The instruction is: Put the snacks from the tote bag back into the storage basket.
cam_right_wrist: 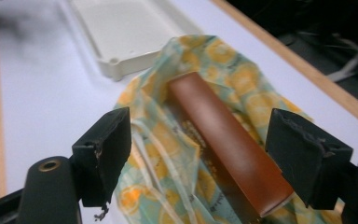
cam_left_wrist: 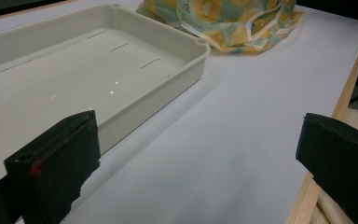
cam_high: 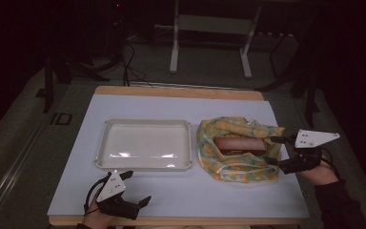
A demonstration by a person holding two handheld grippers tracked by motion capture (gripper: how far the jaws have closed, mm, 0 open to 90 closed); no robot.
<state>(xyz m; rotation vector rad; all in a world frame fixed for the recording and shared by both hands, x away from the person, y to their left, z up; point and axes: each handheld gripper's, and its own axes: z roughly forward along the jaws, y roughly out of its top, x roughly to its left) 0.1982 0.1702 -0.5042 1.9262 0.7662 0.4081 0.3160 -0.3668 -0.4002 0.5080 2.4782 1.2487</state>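
A long brown box (cam_high: pixel 239 144) (cam_right_wrist: pixel 223 140) lies on an opened cloth (cam_high: pixel 228 170) (cam_right_wrist: pixel 154 135) printed with yellow fruit, at the right of the white table top. My right gripper (cam_high: pixel 269 149) (cam_right_wrist: pixel 200 121) reaches in from the right, its jaws standing apart on either side of the box's near end; the left pad is clear of the box. My left gripper (cam_high: pixel 138 187) (cam_left_wrist: pixel 199 126) rests at the front left, open with only bare table between its jaws. In the left gripper view the cloth (cam_left_wrist: pixel 233 23) bunches at the top.
An empty cream tray (cam_high: pixel 102 143) (cam_left_wrist: pixel 168 93) (cam_right_wrist: pixel 121 63) sits left of the cloth, mid table. The wooden table edge (cam_high: pixel 171 221) (cam_left_wrist: pixel 349 88) runs close by the left gripper. A metal stand (cam_high: pixel 209 24) is on the dark floor behind the table.
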